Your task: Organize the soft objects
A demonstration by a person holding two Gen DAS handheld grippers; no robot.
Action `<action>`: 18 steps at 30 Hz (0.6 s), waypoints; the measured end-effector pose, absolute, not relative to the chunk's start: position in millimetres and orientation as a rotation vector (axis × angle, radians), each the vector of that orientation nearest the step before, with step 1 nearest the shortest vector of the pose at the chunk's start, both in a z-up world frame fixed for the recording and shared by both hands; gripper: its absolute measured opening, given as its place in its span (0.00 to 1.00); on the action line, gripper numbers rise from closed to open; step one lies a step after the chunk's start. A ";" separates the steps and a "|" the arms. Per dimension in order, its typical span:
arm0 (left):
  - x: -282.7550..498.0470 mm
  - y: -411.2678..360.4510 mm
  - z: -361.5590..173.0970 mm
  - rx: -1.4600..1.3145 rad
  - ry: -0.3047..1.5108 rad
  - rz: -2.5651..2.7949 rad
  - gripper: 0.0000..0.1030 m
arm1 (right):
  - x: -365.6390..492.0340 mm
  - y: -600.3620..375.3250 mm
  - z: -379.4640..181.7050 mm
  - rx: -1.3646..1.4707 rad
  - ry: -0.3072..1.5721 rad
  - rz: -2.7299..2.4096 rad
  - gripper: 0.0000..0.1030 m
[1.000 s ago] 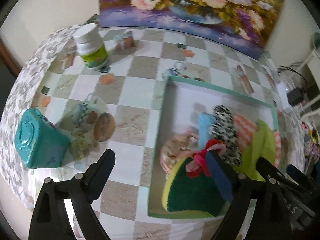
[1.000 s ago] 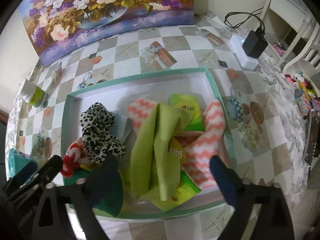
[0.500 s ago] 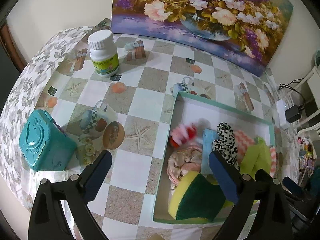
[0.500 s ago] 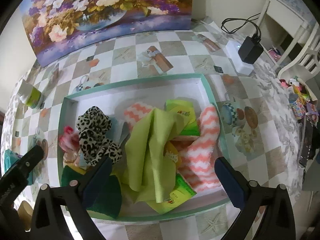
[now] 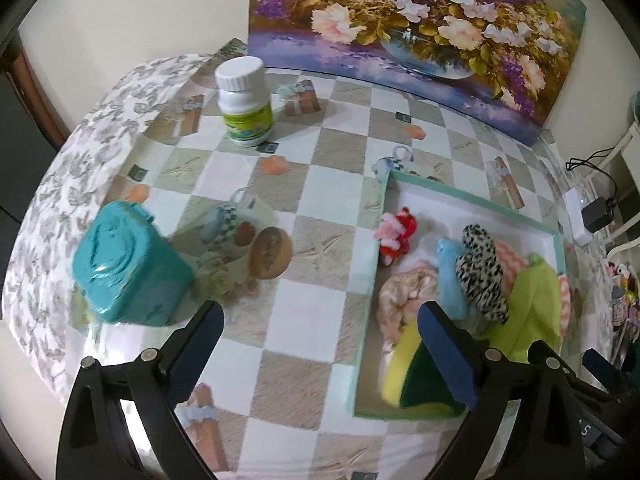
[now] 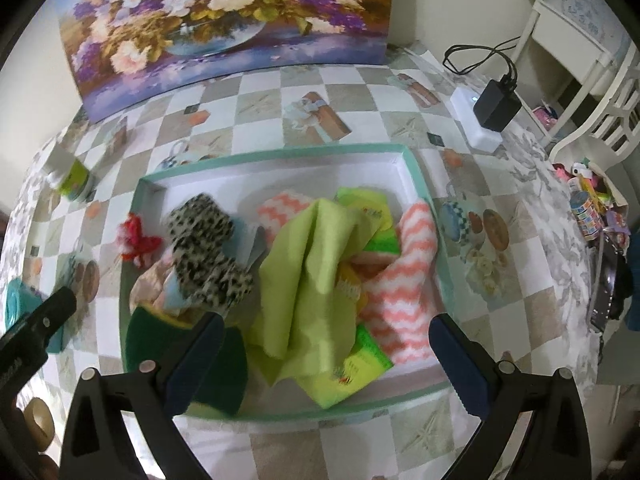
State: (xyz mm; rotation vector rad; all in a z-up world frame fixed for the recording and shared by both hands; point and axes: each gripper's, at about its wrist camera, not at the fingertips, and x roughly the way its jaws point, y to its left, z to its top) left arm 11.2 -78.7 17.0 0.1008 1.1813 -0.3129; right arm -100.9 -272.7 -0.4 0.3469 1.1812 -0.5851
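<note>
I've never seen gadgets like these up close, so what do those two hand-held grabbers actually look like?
Both look alike. The left gripper and right gripper each have a black plastic frame branching into two angled arms, joined by small silver screws. Each arm ends in a flat dark blue finger pad. No cables, sleeves or hands show. In the right view, the left gripper's black side carries white lettering, too cropped to read.

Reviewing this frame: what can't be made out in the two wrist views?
- Sponge, left wrist view: near end hidden behind the left claw finger.
- Bottle label, left wrist view: print too small to read.
- Red and pink knit piece, right wrist view: motion-blurred, shape unclear.
- Packets under the green cloth, right wrist view: mostly covered, number unknown.
</note>
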 end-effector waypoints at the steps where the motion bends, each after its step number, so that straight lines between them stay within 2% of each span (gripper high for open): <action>1: 7.3 -75.9 17.4 0.108 1.179 -0.314 0.95 | -104.6 -268.9 -2.2 0.343 1.188 -0.583 1.00; 18: -38.9 -25.9 30.1 0.143 1.108 -0.249 0.95 | -156.1 -221.7 13.1 0.316 1.121 -0.554 1.00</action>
